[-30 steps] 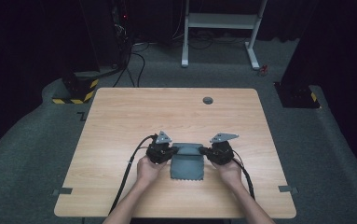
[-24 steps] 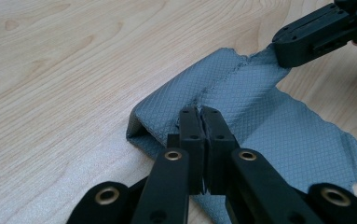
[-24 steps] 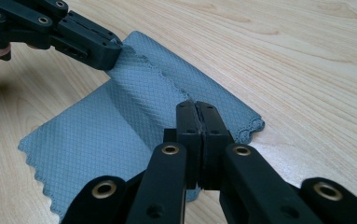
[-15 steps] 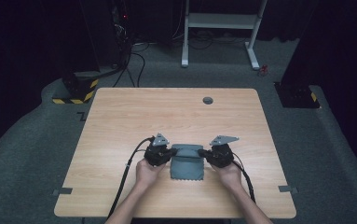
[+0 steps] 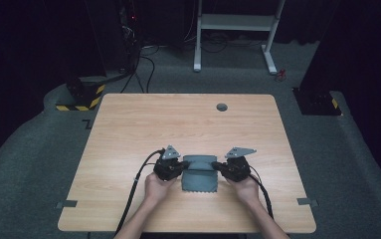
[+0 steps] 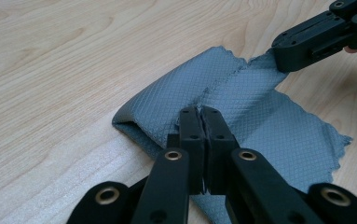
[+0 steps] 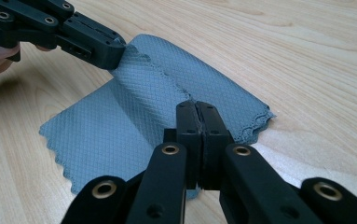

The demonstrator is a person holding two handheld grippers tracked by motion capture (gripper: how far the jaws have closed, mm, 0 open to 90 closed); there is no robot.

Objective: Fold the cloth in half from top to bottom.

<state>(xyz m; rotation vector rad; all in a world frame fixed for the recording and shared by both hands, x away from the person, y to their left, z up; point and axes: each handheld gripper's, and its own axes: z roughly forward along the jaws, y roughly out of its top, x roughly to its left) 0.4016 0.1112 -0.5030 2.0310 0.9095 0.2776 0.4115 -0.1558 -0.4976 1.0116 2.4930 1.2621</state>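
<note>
Grey cloth (image 5: 199,174) laid on wooden table (image 5: 128,129), near front edge, between both grippers; far part folded over toward person. Left gripper (image 6: 199,114) closed, jaws pinched on folded cloth edge at left side. Right gripper (image 7: 196,109) closed, jaws pinched on same fold at right side. Small dark disc (image 5: 222,107) seen near table's far edge.

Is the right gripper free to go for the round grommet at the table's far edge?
Probably not yet: the right gripper is shut on the grey cloth. The bare table toward the grommet looks unobstructed.
</note>
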